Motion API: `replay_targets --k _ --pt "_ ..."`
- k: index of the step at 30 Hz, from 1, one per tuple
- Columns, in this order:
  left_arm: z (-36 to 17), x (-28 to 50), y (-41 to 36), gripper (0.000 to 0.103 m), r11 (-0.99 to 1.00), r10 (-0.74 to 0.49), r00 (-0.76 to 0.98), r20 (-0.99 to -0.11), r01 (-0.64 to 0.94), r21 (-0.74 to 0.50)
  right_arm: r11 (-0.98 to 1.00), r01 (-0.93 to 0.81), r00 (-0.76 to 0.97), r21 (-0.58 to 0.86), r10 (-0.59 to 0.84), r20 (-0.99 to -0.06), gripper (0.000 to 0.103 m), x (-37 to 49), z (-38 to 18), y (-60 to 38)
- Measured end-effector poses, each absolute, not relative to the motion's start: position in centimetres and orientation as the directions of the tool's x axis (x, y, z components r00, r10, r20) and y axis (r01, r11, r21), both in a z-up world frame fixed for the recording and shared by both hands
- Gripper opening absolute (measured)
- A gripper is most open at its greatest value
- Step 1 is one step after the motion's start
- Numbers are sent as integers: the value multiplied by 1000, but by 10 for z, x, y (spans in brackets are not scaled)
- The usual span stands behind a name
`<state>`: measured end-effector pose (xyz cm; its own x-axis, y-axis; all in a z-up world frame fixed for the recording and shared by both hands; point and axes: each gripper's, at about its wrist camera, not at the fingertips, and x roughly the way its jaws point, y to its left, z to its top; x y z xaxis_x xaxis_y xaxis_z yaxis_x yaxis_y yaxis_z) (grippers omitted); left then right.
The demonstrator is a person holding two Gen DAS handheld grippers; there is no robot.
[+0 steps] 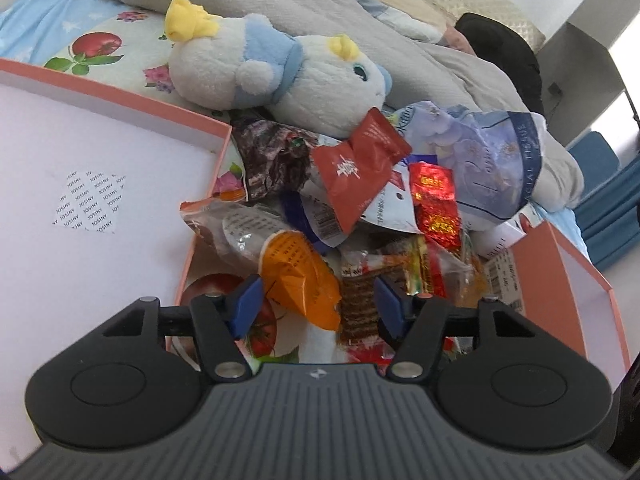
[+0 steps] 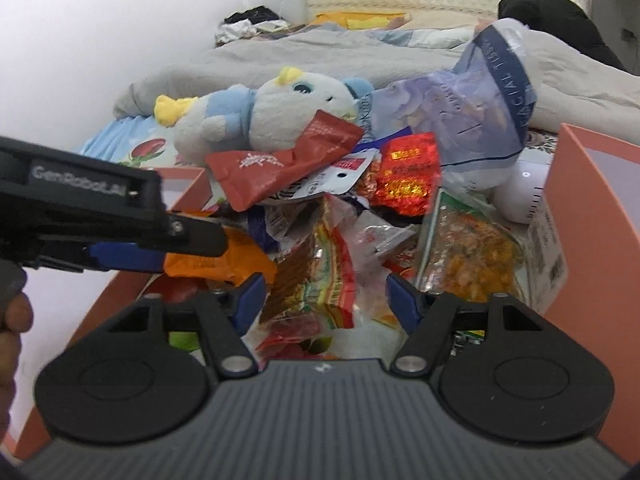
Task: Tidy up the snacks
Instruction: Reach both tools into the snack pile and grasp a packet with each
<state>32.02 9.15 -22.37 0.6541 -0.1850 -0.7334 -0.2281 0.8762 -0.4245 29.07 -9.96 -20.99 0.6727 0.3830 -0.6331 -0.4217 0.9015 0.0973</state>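
Observation:
A heap of snack packets lies on the bed between two orange boxes. In the left wrist view my left gripper (image 1: pixel 318 304) is open over an orange packet (image 1: pixel 300 276) and a clear packet of brown wafers (image 1: pixel 360 304). A red packet (image 1: pixel 356 168) lies on top of the heap, with a shiny red packet (image 1: pixel 436 200) to its right. In the right wrist view my right gripper (image 2: pixel 326 300) is open above a striped clear packet (image 2: pixel 316 276). The left gripper (image 2: pixel 152 248) enters from the left beside the orange packet (image 2: pixel 224 264). The red packet (image 2: pixel 280 164) tops the heap.
A white and blue plush toy (image 1: pixel 276 68) lies behind the heap. A facial tissue pack (image 1: pixel 492 160) sits at the right. The open orange box (image 1: pixel 104 192) with a white inside is at the left. Another orange box (image 2: pixel 588 208) stands at the right. A grey blanket (image 2: pixel 320 52) lies behind.

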Motion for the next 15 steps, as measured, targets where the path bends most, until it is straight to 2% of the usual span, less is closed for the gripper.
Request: replay_targets --k 2,4,6,7,15 --pt "-226 322 91 67 872 -169 656 -735 -248 -421 893 -437 661 104 397 -636 51 292 -212 -96" --pt "-230 324 93 67 858 -152 653 -742 -285 -427 888 -443 642 119 407 -649 38 293 -215 -94" --pt "-235 325 93 67 839 -144 644 -751 -323 -438 886 -442 632 141 419 -652 31 295 -216 -94" --pt "-237 325 93 67 830 -146 644 -751 -333 -447 883 -447 631 144 425 -649 23 294 -215 -94" --pt "-243 329 95 68 756 -132 671 -730 -408 -512 873 -456 624 171 451 -638 9 287 -205 -102"
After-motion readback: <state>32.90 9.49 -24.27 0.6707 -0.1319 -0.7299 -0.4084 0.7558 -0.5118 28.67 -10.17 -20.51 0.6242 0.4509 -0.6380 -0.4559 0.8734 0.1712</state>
